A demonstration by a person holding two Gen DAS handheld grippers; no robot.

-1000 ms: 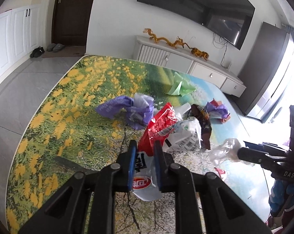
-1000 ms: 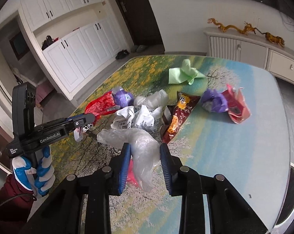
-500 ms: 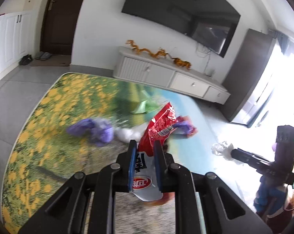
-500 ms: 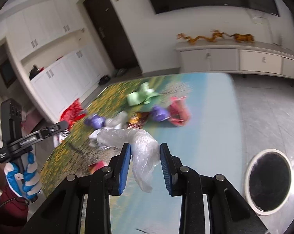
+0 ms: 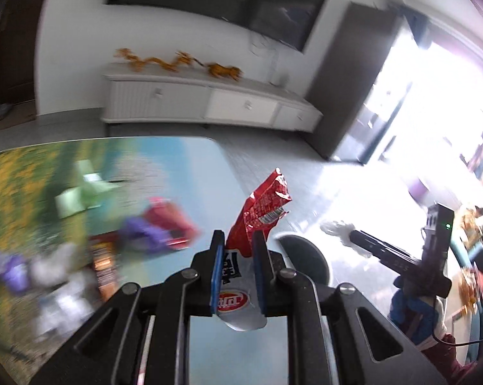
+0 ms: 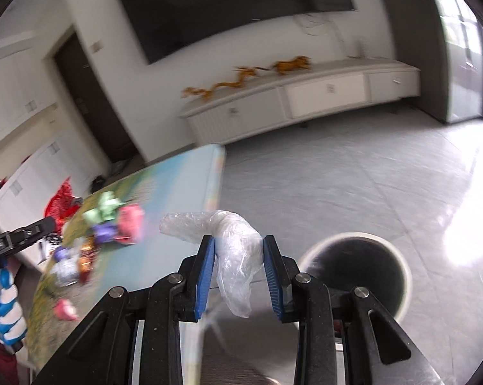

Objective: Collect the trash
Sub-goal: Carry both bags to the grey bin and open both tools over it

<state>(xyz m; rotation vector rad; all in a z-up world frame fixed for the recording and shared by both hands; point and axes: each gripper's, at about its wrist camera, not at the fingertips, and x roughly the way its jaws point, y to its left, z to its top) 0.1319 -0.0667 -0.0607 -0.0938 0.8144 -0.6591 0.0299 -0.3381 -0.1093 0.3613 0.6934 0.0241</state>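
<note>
My left gripper [image 5: 238,240] is shut on a red and white snack bag [image 5: 260,215], which sticks up between the blue pads above the table's right edge. My right gripper [image 6: 238,245] is shut on a crumpled clear plastic bag [image 6: 232,240] out past the table edge, over the floor. A round bin with a dark opening [image 6: 357,266] stands on the floor just right of that gripper; its rim [image 5: 309,253] shows behind the left gripper. The right gripper and bag [image 5: 353,234] appear at the right of the left wrist view, the left gripper [image 6: 46,224] at the left of the right wrist view.
On the printed table [image 6: 177,199] lie more wrappers: green paper [image 6: 102,208], a pink and red packet [image 6: 131,221], purple bags [image 6: 105,232], a brown packet and white plastic, all blurred. A white sideboard [image 5: 209,102] stands by the far wall. Grey tiled floor [image 6: 353,186] surrounds the bin.
Both grippers have swung right from over the trash pile to the table's right edge, each keeping its bag. The bin has come into view close to both.
</note>
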